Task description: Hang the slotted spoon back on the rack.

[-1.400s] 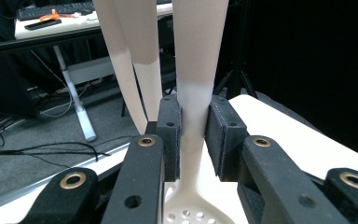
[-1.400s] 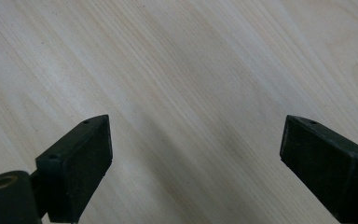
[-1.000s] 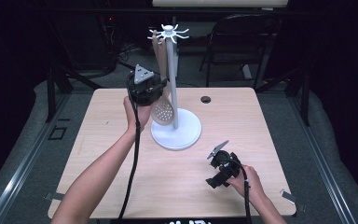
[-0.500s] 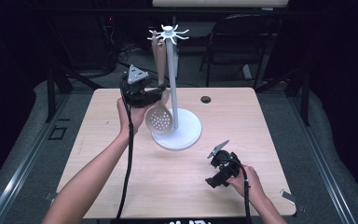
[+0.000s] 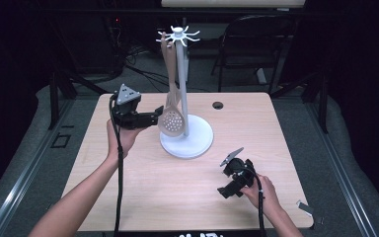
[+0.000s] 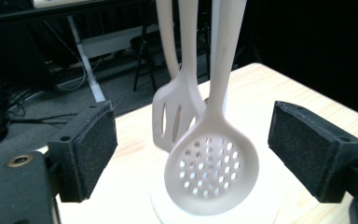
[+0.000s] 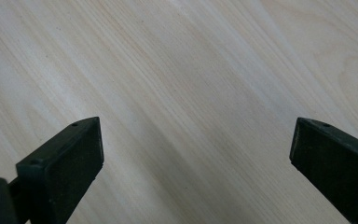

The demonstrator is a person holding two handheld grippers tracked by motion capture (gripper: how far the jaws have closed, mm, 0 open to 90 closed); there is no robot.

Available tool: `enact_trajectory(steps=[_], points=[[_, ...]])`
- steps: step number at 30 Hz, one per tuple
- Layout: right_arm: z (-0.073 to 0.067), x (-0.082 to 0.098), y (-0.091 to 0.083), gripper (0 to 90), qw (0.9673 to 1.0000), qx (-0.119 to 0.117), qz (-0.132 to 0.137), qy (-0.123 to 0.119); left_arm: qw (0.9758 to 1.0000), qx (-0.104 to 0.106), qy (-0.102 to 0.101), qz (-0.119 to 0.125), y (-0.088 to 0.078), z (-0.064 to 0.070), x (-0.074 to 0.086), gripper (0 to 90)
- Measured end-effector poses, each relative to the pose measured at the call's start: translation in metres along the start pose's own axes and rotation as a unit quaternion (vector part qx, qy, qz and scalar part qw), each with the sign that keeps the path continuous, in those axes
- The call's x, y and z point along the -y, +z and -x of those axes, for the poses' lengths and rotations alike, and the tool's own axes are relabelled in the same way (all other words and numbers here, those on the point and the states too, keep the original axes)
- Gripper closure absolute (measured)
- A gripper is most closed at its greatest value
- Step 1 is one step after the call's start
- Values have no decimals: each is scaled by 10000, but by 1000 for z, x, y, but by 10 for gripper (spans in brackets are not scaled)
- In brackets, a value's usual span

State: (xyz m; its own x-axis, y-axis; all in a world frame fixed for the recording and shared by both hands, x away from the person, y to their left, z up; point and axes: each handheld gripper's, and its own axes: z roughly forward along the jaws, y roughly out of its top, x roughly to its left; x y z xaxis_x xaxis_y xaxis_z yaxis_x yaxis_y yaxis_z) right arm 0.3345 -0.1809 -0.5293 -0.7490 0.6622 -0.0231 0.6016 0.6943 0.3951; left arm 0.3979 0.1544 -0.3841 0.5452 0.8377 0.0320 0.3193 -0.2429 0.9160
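Observation:
A white stand (image 5: 179, 89) with a ring of hooks on top rises from a round base (image 5: 197, 143) at the table's middle. A beige skimmer (image 5: 171, 121) hangs from a hook, its holed bowl just above the base. My left gripper (image 5: 152, 118) is level with that bowl, just to its left. Its jaws have just been opening and now stand wide. In the left gripper view the skimmer (image 6: 212, 170) hangs between the pads untouched, with a slotted spatula (image 6: 175, 116) behind it. My right gripper (image 5: 226, 180) rests low at the front right, open (image 7: 196, 149) over bare wood.
The wooden table (image 5: 128, 197) has a small black grommet (image 5: 218, 105) near its far edge. A dark chair (image 5: 256, 44) and cables lie on the floor beyond. A cable trails from each gripper along the person's forearms.
My left gripper has let go of the skimmer and drawn back to the left from the stand, its jaws opening. The skimmer now hangs free. The right gripper has stayed put.

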Motion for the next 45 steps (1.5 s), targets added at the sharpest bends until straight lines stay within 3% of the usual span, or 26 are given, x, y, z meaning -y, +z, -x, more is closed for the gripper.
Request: enact_trajectory(steps=[11,17,26,29,35,45], points=[[-2,0,-2,13,9999,100,8,-41,9995,27,-25,-323,-32,-5,38,105],[-2,-1,-2,13,9999,111,-43,-78,9994,-9,-73,-337,-47,-3,59,96],[-4,-1,-2,10,9997,167,-120,-124,9981,-65,-138,-599,-62,-2,90,94],[-5,-1,-1,8,9997,197,-115,-127,9972,-49,-240,-701,-66,-3,100,91],[-3,-1,0,8,9994,230,-204,-166,9956,-90,-241,-899,-71,-2,117,84],[-4,1,6,8,9995,221,-187,-141,9901,-63,-464,-1321,-64,-4,151,65]])
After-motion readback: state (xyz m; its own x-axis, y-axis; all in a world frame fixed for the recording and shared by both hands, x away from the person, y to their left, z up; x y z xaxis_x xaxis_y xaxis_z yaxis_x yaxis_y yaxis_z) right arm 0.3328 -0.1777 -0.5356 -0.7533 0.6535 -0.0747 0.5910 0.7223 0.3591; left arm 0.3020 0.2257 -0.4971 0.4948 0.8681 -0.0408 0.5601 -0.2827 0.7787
